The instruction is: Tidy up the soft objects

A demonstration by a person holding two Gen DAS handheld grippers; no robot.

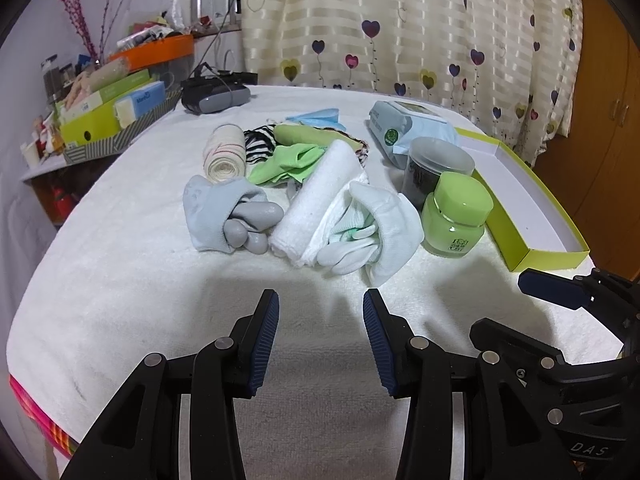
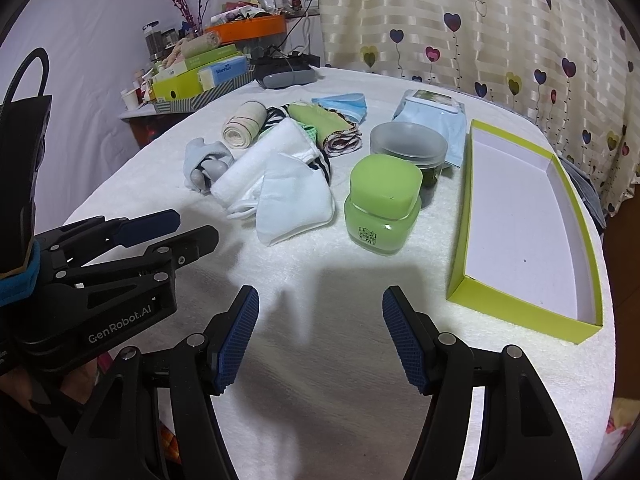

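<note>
1. Nearest, the left gripper and the right gripper hover side by side above the near part of a table covered in a white towel. Both have their jaws spread and hold nothing.
2. Just beyond lies the heap of soft things: a grey-blue sock, a rolled white towel, a white glove, green cloth and a beige bandage roll, overlapping one another.
3. Right of the heap stand two hard items, a green jar touching a dark clear-lidded tub.
4. Further right, a lime box lies open and empty, probably placed to receive the soft things.
5. Behind are a blue face mask and a wipes pack, then a heart-patterned curtain.
</note>
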